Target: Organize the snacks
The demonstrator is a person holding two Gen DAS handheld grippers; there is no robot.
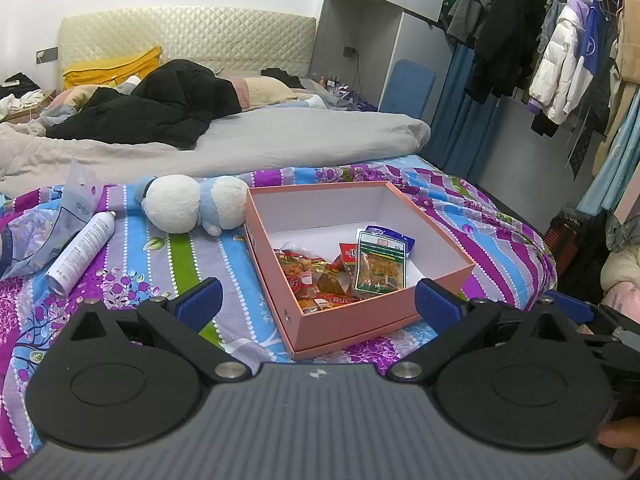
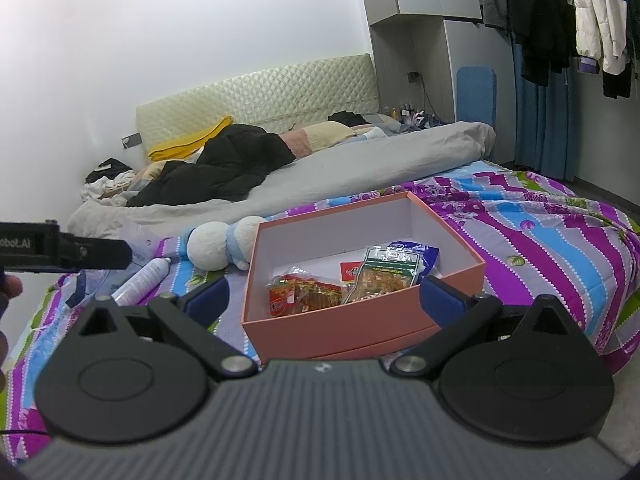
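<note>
Hovering near box (image 1: 372, 320): left gripper (image 1: 318, 296) and right gripper (image 2: 324, 294) both spread, empty; snacks (image 1: 376, 268) look boxed, keep clear.

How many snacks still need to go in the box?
Looks nearly finished. The open pink cardboard box on the striped bedspread already holds several packets, including a green-labelled clear one and red-orange ones. Both the left gripper and right gripper are open and empty. No loose snacks show outside; only a white spray can and a plush toy.
</note>
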